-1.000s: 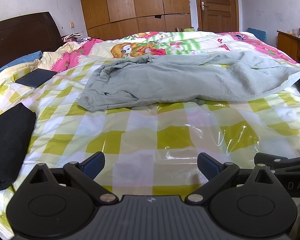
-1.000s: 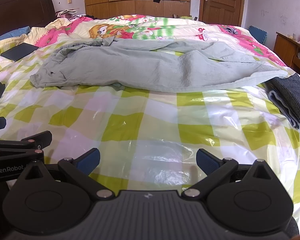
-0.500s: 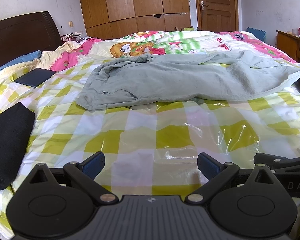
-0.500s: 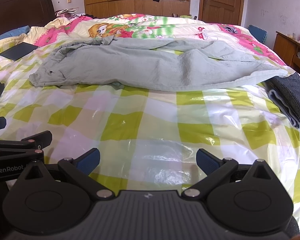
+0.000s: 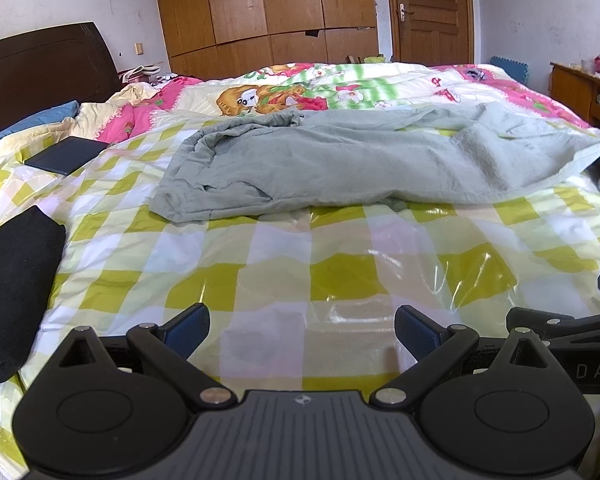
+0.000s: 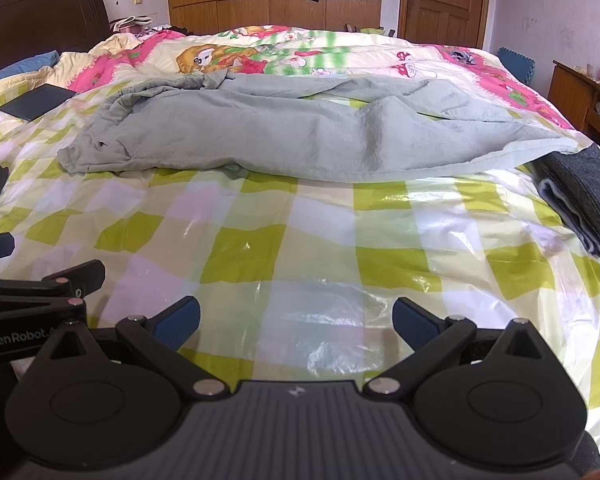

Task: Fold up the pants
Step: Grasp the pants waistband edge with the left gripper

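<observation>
Grey pants (image 5: pixel 340 164) are spread rumpled across mid-bed on checked plastic sheet (image 5: pixel 340 276), w/ nothing gripped. Left gripper (image 5: pixel 302 330) & right gripper (image 6: pixel 296 322) are held near edge, jaws apart, well short of pants.

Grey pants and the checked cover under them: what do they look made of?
Grey pants: soft matte knit, probably cotton jersey or fleece; it slumps in rounded wrinkles. Checked cover: glossy plastic sheet, likely vinyl; it shows glare and crinkles.
</observation>
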`<state>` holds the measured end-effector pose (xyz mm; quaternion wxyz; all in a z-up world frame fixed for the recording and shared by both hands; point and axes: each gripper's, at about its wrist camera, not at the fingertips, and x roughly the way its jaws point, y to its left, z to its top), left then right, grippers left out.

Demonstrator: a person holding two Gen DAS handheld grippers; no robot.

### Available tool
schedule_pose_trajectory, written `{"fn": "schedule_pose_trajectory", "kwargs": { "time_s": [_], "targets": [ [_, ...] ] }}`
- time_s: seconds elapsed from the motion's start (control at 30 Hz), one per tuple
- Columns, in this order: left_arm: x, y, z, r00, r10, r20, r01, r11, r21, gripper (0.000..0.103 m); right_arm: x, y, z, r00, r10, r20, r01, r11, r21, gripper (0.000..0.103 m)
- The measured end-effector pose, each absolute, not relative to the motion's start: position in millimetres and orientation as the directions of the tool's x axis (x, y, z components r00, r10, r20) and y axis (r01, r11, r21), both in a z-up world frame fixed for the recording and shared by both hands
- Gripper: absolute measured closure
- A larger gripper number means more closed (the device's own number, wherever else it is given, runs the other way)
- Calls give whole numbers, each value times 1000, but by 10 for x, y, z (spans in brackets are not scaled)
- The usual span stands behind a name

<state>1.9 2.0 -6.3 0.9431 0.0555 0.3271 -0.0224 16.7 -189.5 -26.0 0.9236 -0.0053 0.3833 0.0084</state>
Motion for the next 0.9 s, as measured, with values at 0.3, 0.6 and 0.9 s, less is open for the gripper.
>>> {"fn": "schedule_pose_trajectory", "kwargs": {
  "time_s": [0.3,0.6,0.9],
  "targets": [
    [483,514,12,808,85,-583,-20,993,116,0,724,-1708,-188,704,61,-708,-98,995,-12,1],
    [1456,1124,-125,803,148,-577,-53,983,178,0,1635,-1073,-319,690,183,-700,-364,924,-117,1],
    [2034,1329,-386,763,53,-644,88,979,184,37,2333,-812,-523,626,246,-740,-503,853,-142,5]
  ]
}}
